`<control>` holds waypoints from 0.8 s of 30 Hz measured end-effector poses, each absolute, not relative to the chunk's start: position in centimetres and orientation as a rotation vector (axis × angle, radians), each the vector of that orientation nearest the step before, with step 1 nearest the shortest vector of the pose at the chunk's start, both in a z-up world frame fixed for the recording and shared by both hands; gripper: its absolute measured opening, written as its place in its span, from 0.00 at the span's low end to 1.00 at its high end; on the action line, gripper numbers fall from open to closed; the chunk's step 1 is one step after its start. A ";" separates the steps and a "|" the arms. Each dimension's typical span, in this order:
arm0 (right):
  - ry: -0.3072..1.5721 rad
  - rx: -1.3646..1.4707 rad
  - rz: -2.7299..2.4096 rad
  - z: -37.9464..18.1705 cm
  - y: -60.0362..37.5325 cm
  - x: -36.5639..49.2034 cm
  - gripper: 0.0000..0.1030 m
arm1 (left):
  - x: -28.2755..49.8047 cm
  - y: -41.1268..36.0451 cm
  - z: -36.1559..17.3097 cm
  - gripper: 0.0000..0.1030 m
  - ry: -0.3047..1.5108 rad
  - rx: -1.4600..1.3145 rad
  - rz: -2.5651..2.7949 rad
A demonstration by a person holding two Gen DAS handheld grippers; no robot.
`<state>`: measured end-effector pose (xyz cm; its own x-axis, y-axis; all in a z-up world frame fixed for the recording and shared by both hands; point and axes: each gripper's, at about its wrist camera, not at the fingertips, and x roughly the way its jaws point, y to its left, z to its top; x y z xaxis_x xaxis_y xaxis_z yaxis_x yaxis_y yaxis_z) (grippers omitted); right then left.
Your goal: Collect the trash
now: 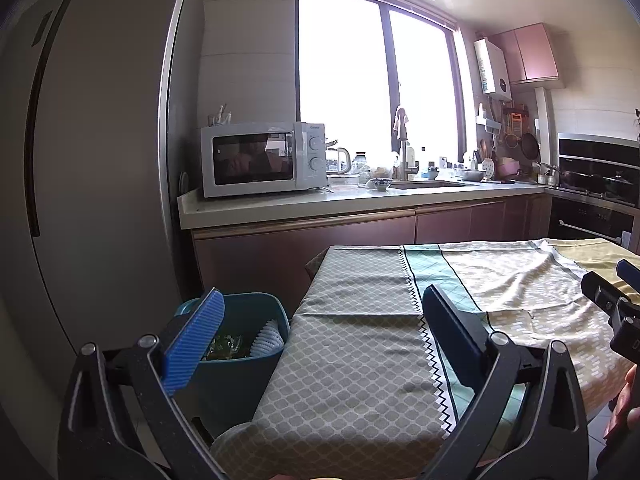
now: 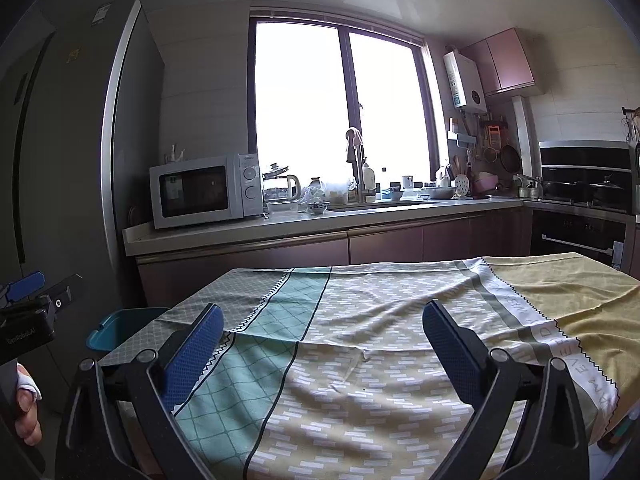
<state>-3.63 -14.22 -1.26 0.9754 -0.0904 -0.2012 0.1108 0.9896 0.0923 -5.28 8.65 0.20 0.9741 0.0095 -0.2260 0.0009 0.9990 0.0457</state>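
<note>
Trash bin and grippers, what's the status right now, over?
Left gripper open, empty. Right gripper open, empty. Blue trash bin beside the table, already holding scraps. No trash visible on the tablecloth, nothing in the way.

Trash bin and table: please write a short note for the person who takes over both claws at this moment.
Left claw: open, holds nothing, above the table's left part, next to the bin.
Right claw: open, holds nothing, above the middle of the tablecloth.
Trash bin: blue, on the floor at the table's left side. It already contains wrappers and a white ribbed item.
Done: no trash is visible on the tablecloth in either view.
Left: probably only to check places that the cameras do not show, such as the floor and the table's near edge.
</note>
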 end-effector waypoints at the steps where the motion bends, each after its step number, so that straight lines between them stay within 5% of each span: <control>1: 0.198 0.105 -0.102 -1.3 -14.3 -3.7 0.94 | -5.2 8.7 0.2 0.95 0.228 0.047 0.003; 24: 0.203 0.122 -0.107 -1.2 -15.0 -3.6 0.94 | -5.0 8.3 0.1 0.95 0.230 0.048 0.005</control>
<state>-3.61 -15.03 -1.20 0.9737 -0.0937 -0.2075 0.1183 0.9869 0.1093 -4.96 8.28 0.14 0.9736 0.0101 -0.2280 0.0009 0.9988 0.0482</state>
